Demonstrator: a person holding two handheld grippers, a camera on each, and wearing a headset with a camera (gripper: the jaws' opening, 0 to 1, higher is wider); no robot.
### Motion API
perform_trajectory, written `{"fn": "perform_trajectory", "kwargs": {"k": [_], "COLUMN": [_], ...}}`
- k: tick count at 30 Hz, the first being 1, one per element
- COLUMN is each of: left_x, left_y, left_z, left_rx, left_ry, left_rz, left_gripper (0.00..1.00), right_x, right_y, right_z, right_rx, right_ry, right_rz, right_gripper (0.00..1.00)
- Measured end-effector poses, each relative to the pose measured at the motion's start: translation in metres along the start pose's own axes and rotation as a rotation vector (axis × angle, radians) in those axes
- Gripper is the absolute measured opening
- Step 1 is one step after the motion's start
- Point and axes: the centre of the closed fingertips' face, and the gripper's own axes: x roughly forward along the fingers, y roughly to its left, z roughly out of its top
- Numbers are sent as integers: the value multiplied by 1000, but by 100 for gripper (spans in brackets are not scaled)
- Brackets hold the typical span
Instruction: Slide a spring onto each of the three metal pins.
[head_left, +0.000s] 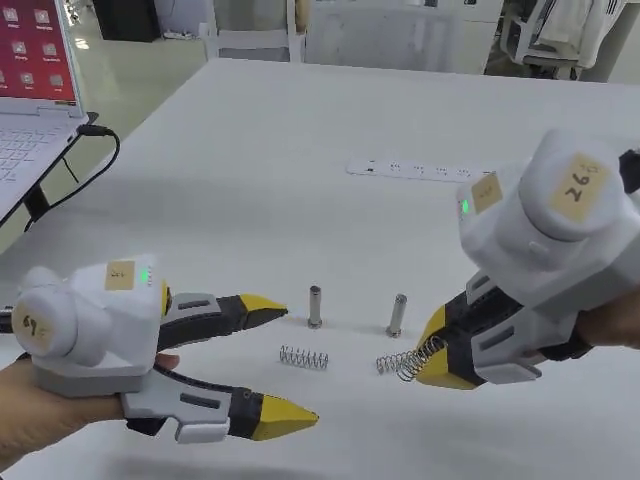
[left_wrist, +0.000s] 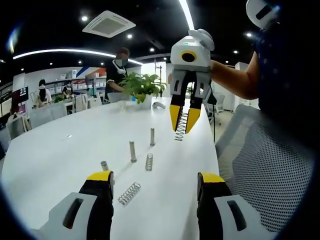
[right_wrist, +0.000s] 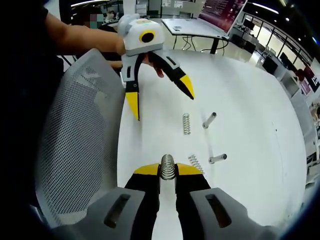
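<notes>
Two upright metal pins (head_left: 315, 306) (head_left: 397, 314) stand mid-table, seen also as pins (left_wrist: 132, 151) (left_wrist: 152, 136). A third, shorter-looking pin (left_wrist: 104, 165) sits by my left jaw. One loose spring (head_left: 303, 357) lies in front of the pins, and another spring (head_left: 390, 364) lies by the right pin. My right gripper (head_left: 432, 360) is shut on a third spring (right_wrist: 168, 166), low over the table beside the right pin. My left gripper (head_left: 290, 362) is open with nothing in it, its jaws spread left of the pins.
A white power strip (head_left: 420, 170) lies behind the pins. A laptop (head_left: 30, 80) and its black cable (head_left: 100, 150) are at the far left. A mesh chair (right_wrist: 80, 130) stands at the table edge. People (left_wrist: 117, 70) and a plant (left_wrist: 142, 85) are beyond the table.
</notes>
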Motion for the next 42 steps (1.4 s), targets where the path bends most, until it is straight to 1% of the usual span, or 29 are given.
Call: {"fn": "perform_trajectory", "kwargs": {"k": [2,7,11,17,20,24,26,35,42], "left_x": [0,0,0,-1,-2,-3,-3,-3,-2], "left_y": [0,1,4,6,6,7,8,9,8], "left_z": [1,1,-3,-6,-8,-8,-8,-10,-13], "left_rx": [8,9,-3,-13,-12,-14,-13,-23,-36], "left_ry": [-9,-8,5,14,16,14,10,11,15], "left_rz": [0,3,15,29,33,44,51,55,63], "left_gripper": [63,65,68,70,68,71,74,78,82], "right_x": [-1,-2,-5,-10,-14,-20,-23,-35,-42], "right_y": [0,-1,-4,-8,-12,-18,-21,-31,-45], "right_z": [0,-1,-2,-4,-8,-13,-15,-22,-28], "right_rx": [1,3,6,12,16,29,34,46,51], "right_ry": [1,6,6,13,18,24,27,43,71], "right_rz": [0,-5,-13,-25,-38,-52,-60,-85,-108], "right_gripper": [8,8,8,8,8,8,8,8,8]}}
